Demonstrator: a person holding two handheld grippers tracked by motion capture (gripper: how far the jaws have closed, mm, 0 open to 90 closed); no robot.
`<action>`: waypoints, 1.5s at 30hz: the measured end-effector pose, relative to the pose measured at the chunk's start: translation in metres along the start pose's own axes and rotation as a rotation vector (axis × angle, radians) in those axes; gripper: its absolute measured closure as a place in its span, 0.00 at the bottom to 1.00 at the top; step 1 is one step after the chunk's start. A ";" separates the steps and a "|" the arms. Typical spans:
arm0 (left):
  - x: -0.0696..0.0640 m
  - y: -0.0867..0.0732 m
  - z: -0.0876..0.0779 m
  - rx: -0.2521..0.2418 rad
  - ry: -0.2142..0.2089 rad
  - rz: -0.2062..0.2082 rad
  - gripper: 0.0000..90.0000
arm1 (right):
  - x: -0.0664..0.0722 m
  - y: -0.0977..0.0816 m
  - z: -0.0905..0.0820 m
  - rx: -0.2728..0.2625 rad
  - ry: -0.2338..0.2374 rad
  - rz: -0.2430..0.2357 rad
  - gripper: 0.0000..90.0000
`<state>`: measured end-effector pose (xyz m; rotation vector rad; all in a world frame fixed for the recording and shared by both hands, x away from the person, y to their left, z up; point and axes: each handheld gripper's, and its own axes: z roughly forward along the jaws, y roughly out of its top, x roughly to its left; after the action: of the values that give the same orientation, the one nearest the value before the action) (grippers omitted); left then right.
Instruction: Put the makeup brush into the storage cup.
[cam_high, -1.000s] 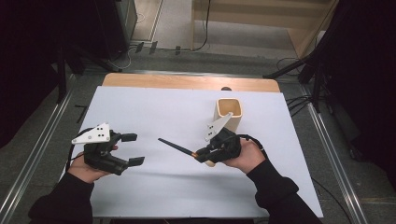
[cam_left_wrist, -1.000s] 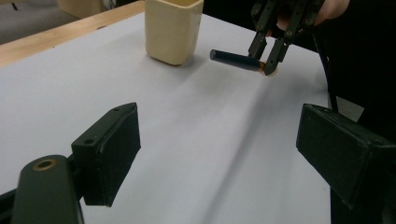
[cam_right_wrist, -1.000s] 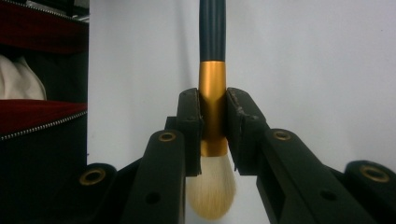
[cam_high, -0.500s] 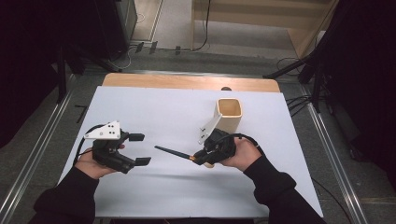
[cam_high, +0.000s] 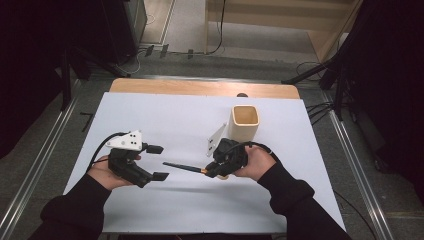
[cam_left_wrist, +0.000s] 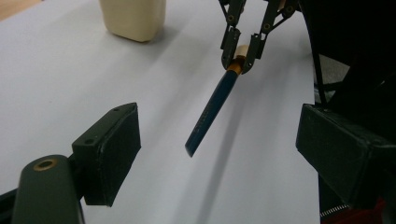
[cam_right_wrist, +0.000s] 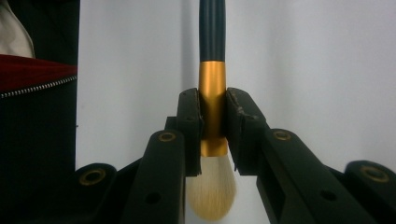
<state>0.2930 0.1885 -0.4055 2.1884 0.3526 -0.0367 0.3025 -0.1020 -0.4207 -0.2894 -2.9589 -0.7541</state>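
A makeup brush (cam_high: 182, 167) with a dark handle, gold ferrule (cam_right_wrist: 212, 93) and cream bristles (cam_right_wrist: 212, 196) hangs a little above the white table cover (cam_high: 165, 115). My right gripper (cam_high: 207, 172) is shut on the ferrule, one pad on each side in the right gripper view (cam_right_wrist: 212, 119). The handle points left toward my left gripper (cam_high: 157, 162), which is open. In the left gripper view the brush (cam_left_wrist: 210, 109) slants down between the wide-apart jaws of the left gripper (cam_left_wrist: 224, 144) without touching either. The right gripper (cam_left_wrist: 238, 58) holds its far end.
A cream square cup (cam_high: 244, 122) stands upright just behind the right hand, also at the top of the left gripper view (cam_left_wrist: 133, 16). A wooden table edge (cam_high: 200, 87) runs along the back. Metal rails (cam_high: 350, 150) flank the table.
My left gripper has moved right, closer to the free end of the brush handle. The right gripper keeps its hold and has barely shifted.
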 end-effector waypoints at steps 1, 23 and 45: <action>0.000 0.001 0.002 0.011 -0.001 0.009 0.16 | 0.000 0.001 0.001 0.000 -0.005 -0.015 0.86; 0.000 0.012 0.038 0.173 -0.062 0.049 0.21 | 0.006 0.018 0.007 0.078 -0.013 -0.095 0.86; 0.002 0.012 0.060 0.286 -0.085 0.075 0.50 | 0.008 0.024 0.011 0.062 -0.011 -0.114 0.86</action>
<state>0.3040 0.1350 -0.4322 2.4724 0.2280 -0.1462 0.2993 -0.0747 -0.4179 -0.1219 -3.0241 -0.6730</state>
